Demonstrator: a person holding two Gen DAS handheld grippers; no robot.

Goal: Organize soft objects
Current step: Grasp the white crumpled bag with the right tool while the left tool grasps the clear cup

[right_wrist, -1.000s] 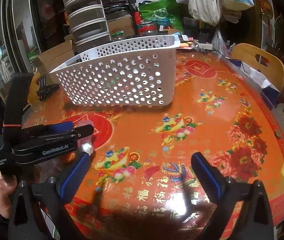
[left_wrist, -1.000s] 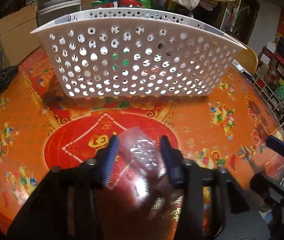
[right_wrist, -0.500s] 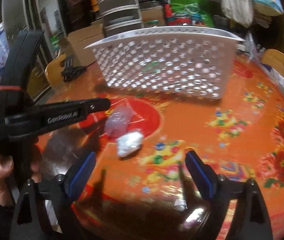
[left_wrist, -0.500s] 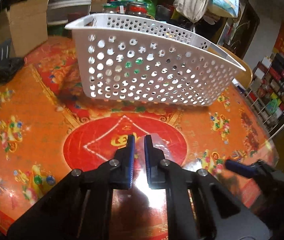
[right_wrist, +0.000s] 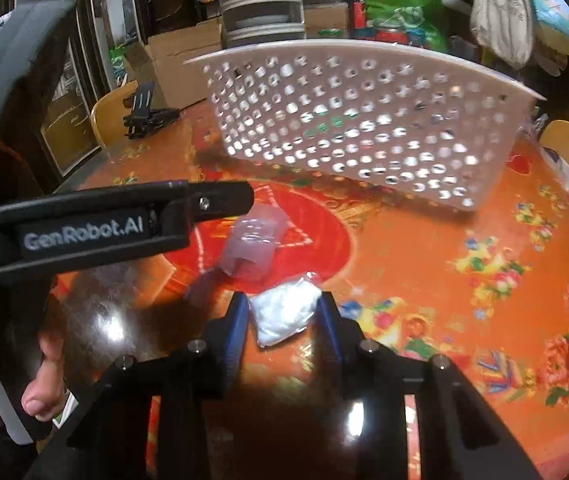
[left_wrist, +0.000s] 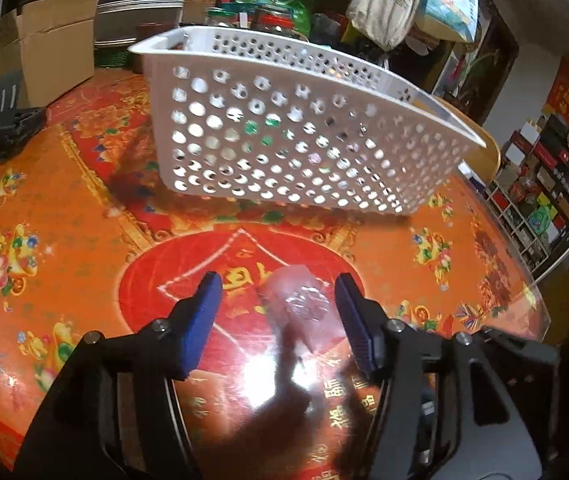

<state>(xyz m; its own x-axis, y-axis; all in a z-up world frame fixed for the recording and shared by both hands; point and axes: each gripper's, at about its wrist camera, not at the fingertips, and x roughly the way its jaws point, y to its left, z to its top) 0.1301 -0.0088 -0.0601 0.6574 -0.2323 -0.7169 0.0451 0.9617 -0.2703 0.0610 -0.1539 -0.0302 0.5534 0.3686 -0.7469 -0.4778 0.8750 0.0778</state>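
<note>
While both hands tilt downward over the orange desk (left_wrist: 64,208), the left hand-held gripper (left_wrist: 276,312) is opening, its pads clear of a pinkish clear packet (left_wrist: 298,300) lying between them. Closing, the right hand-held gripper (right_wrist: 282,320) flanks a white packet (right_wrist: 284,312). "GenRobot.AI" marks the left tool. A white basket (right_wrist: 364,128) stands beyond.

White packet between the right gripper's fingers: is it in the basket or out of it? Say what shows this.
Out. The white packet lies on the orange table, well in front of the basket, between the closing right gripper fingers.
</note>
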